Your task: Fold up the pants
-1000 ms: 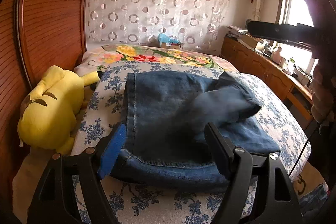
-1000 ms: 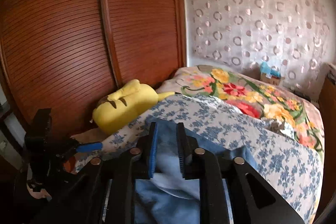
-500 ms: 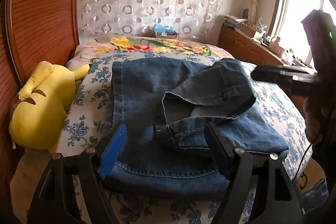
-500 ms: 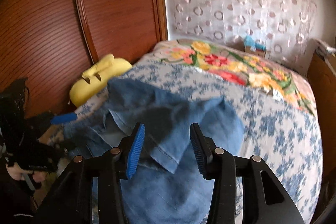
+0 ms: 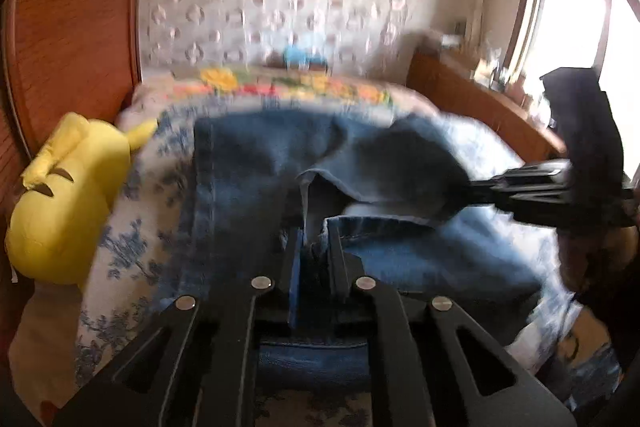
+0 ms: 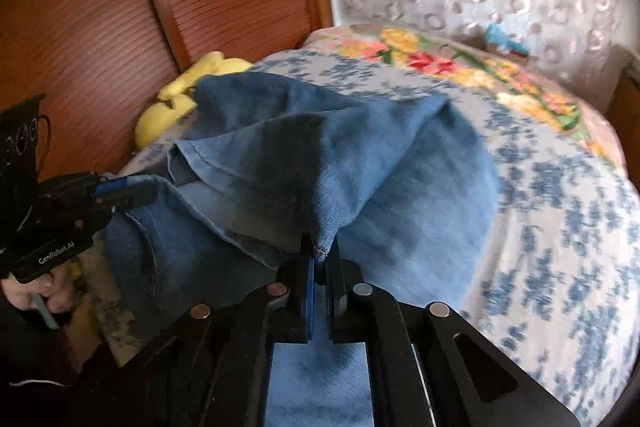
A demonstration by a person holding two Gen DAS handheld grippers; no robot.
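Note:
Blue jeans (image 5: 248,187) lie partly folded on the bed, with one loose flap bunched over the top. In the left wrist view my left gripper (image 5: 313,247) is low at the near edge, its jaws closing tight on a hem of that flap. In the right wrist view my right gripper (image 6: 320,259) is closing its jaws on a pointed fold of the jeans (image 6: 400,167), and denim is pinched between the pads. Each gripper shows in the other's view: the right gripper (image 5: 476,189) at the right, the left gripper (image 6: 120,193) at the left in a hand.
The bed has a blue-flowered cover (image 6: 560,227) and a bright floral quilt (image 6: 440,59) further back. A yellow plush toy (image 5: 68,203) lies at the bed's left edge against the wooden wardrobe doors (image 6: 100,7). A wooden cabinet (image 5: 480,107) runs along the right under the window.
Both grippers stood open half a second ago and are now closed on denim. The right gripper has come down onto the bunched fold, and the view is blurred by motion.

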